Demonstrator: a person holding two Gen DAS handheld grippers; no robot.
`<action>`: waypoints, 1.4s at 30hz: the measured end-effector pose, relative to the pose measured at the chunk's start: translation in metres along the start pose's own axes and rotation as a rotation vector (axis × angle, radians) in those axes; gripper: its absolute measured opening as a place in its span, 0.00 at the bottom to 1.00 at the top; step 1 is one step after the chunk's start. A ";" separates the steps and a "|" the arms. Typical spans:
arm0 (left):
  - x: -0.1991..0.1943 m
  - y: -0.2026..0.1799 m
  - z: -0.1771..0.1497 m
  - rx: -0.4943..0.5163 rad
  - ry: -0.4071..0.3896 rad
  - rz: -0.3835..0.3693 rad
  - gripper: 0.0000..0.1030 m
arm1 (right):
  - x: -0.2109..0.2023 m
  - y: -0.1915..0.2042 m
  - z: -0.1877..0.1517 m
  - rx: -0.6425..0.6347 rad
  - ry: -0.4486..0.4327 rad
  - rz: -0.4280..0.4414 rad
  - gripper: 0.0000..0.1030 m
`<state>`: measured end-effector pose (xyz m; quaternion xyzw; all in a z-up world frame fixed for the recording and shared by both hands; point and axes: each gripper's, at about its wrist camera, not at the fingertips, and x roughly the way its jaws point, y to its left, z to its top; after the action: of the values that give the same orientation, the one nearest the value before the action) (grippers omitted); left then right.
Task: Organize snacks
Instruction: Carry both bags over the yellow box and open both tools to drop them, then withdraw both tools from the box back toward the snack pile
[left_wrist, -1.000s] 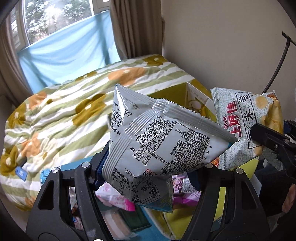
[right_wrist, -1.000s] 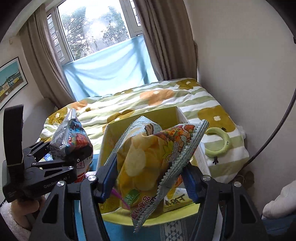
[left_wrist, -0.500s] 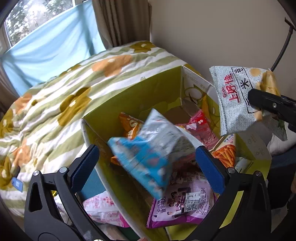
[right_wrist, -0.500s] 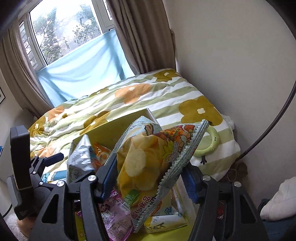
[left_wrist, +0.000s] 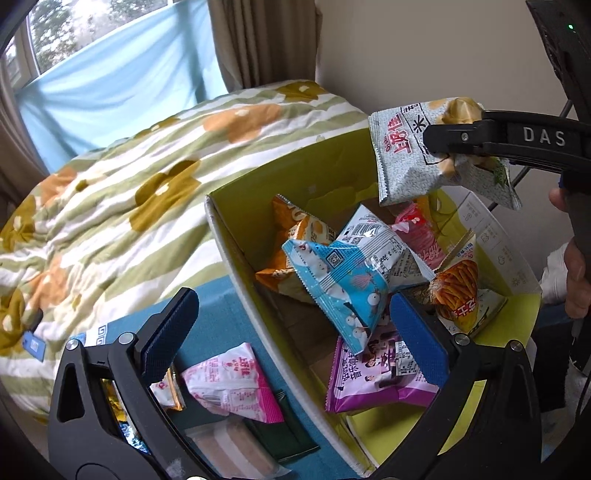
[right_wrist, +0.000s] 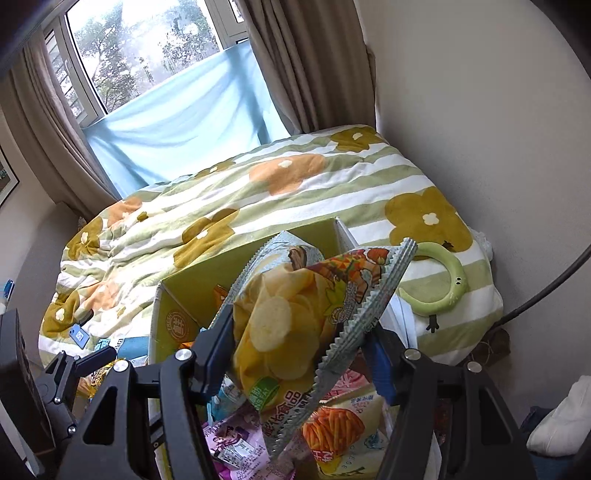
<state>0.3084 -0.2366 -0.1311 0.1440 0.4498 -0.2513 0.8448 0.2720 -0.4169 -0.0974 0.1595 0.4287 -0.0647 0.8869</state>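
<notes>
A yellow-green cardboard box (left_wrist: 229, 240) stands open beside the bed, with several snack bags inside. On top of that pile lies a blue and silver snack bag (left_wrist: 343, 280). My left gripper (left_wrist: 293, 323) hangs above the box's near side, jaws wide open with nothing held between them. My right gripper (right_wrist: 299, 343) is shut on a grey and yellow potato chip bag (right_wrist: 291, 325), held above the box (right_wrist: 177, 317). In the left wrist view the chip bag (left_wrist: 402, 166) hangs over the box's far right corner, pinched by the right gripper (left_wrist: 443, 144).
A pink snack bag (left_wrist: 232, 384) and other packets lie on a blue mat (left_wrist: 218, 302) left of the box. A flowered quilt (right_wrist: 295, 192) covers the bed behind. A green ring (right_wrist: 443, 284) rests on it. A hand (left_wrist: 576, 280) grips the right handle; a wall stands right.
The left gripper opened and the blue and silver bag fell into the box. The right gripper carried the chip bag over the box.
</notes>
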 end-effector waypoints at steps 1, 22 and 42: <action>0.000 0.002 0.000 -0.008 0.001 0.007 0.99 | 0.005 0.002 0.003 -0.005 0.007 0.000 0.58; -0.042 0.008 -0.015 -0.083 -0.050 0.059 0.99 | -0.013 0.005 -0.017 0.013 -0.028 0.021 1.00; -0.223 0.014 -0.164 -0.295 -0.216 0.254 0.99 | -0.170 0.035 -0.117 -0.171 -0.234 0.054 1.00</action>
<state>0.0987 -0.0825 -0.0356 0.0463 0.3668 -0.0884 0.9249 0.0877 -0.3482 -0.0249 0.0861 0.3220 -0.0222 0.9425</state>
